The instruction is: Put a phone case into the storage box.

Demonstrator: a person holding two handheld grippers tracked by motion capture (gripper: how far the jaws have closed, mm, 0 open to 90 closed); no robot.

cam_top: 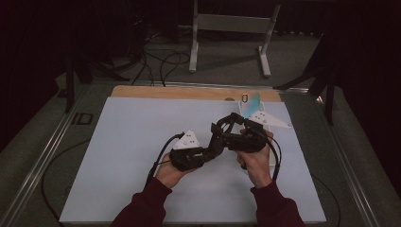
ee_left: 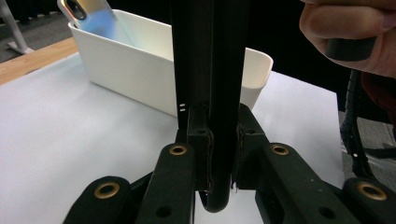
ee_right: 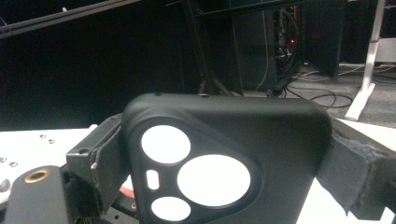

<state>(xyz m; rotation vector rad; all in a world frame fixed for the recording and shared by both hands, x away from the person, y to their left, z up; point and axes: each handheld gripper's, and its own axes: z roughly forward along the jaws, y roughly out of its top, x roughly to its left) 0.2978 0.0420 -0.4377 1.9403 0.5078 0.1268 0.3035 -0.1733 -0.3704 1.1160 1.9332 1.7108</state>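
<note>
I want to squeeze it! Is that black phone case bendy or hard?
Probably a bit bendy: the black phone case is thin and empty, with open camera holes. Likely light too. Its matte skin looks grippy, so the right claw, clamped on its sides, should hold it.

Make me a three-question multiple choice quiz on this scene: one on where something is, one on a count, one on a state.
1. Where is the phone?
A. in a drawer
B. leaning in the white bin
C. on a shelf

2. How many round cutouts does the black phone case have?
A. one
B. five
C. three

3. The right claw is:
A. shut on the black phone case
B. open and empty
C. shut on a spoon

Answers:
1 B, the phone stands tilted inside the white bin.
2 C, three round holes show beside one small slot.
3 A, both jaws press against the case's sides.
</note>
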